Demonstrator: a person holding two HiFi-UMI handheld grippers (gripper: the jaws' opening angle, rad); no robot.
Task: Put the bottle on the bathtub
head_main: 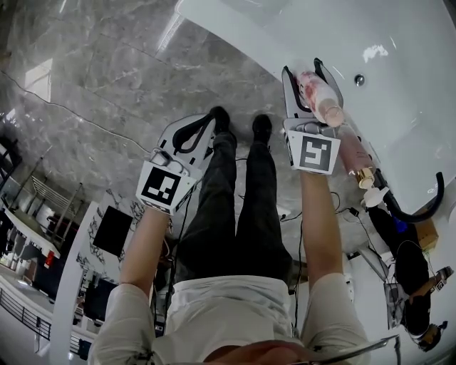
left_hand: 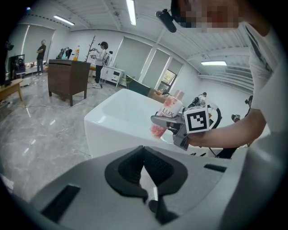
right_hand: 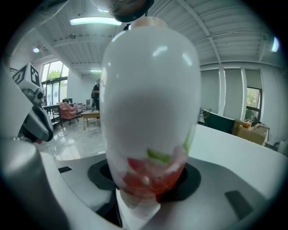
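My right gripper (head_main: 303,75) grips the bottle (head_main: 319,96) at the bathtub (head_main: 235,21), left gripper (head_main: 205,125) closed and empty; carry under way, next it needs steady lowering onto the rim.

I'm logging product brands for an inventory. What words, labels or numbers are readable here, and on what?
"LUX": on the bottle, seen in the left gripper view.
Anything else on the bottle's label: too blurred to read.
Black-and-white square markers: patterns only, no letters or numbers.
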